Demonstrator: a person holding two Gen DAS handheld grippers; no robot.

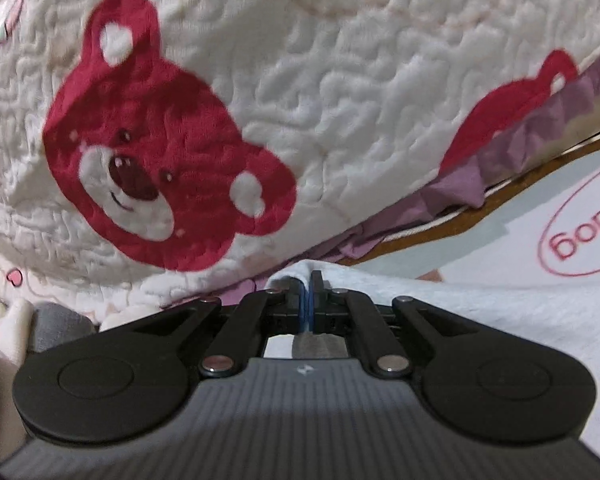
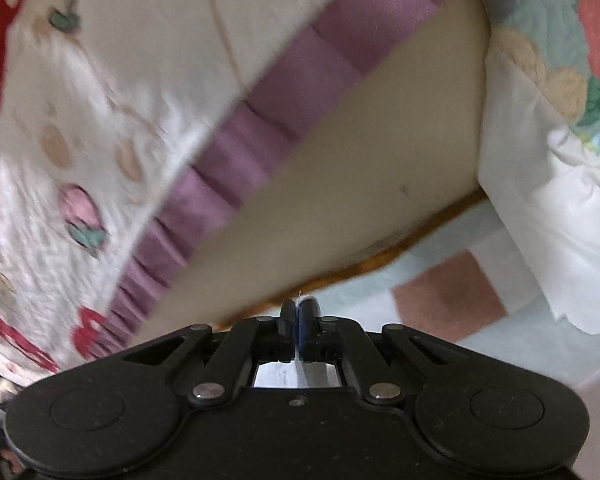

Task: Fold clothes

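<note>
- The left tool (image 1: 309, 280) is clenched on a white cloth (image 1: 440, 300); a fold of it bunches at the tips and spreads off to the right.
- The right tool (image 2: 298, 310) is clenched too, with a thin white edge of fabric (image 2: 299, 360) caught between the pads.
- Just beyond the left tool hangs a cream quilted bedspread (image 1: 320, 100) with a red bear face (image 1: 152, 152); its purple ruffle (image 1: 500, 152) marks the lower border.
- In the right wrist view the same ruffle runs diagonally, with a plain beige side of the bed (image 2: 360, 184) beneath it.
- Farther right lies a fruit-print quilt (image 2: 560, 60) with a white frill.
</note>
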